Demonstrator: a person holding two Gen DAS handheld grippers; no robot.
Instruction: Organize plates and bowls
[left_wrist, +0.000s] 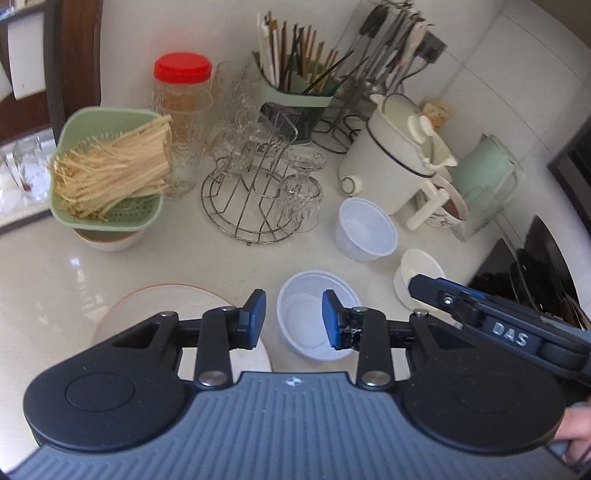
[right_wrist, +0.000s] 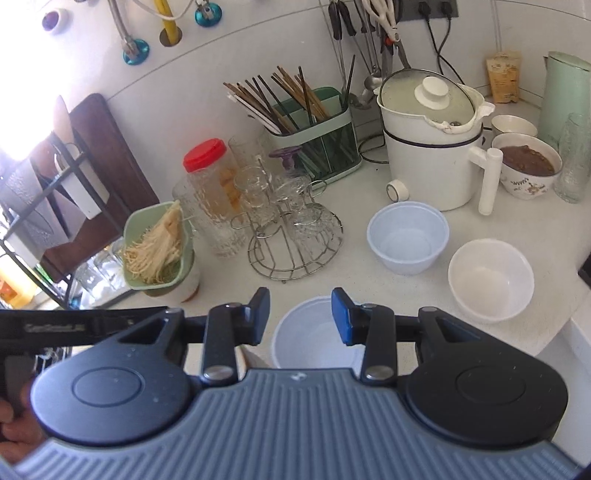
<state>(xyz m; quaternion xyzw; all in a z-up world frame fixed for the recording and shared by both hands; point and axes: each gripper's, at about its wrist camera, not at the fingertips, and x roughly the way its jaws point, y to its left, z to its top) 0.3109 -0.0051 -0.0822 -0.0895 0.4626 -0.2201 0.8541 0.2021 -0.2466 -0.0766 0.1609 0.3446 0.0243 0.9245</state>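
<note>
**Counter stock: bowls, plate, containers**

Left gripper (left_wrist: 293, 319): jaws partly open, nothing held, above the near white plastic bowl (left_wrist: 316, 319), which is empty. Right gripper (right_wrist: 300, 314): jaws partly open, nothing held, over the same bowl (right_wrist: 314, 336).

Second pale translucent plastic bowl (right_wrist: 408, 238), empty, just before the white electric pot with glass lid (right_wrist: 432, 155). Third white bowl (right_wrist: 491, 278), empty, to its right; in the left view it is half hidden behind the other gripper.

Round white plate with brown rim (left_wrist: 173, 314), flat, beside the near bowl; mostly hidden in the right view.

Green slotted plastic basket (left_wrist: 107, 170) holds pale stringy strands, resting on a white bowl. Red-lidded clear jar (left_wrist: 183, 110). Wire rack (left_wrist: 255, 192) carries upturned glasses. Green caddy (right_wrist: 314, 136) holds chopsticks.

Right view only: floral ceramic bowl (right_wrist: 528, 166) of brown food
</note>
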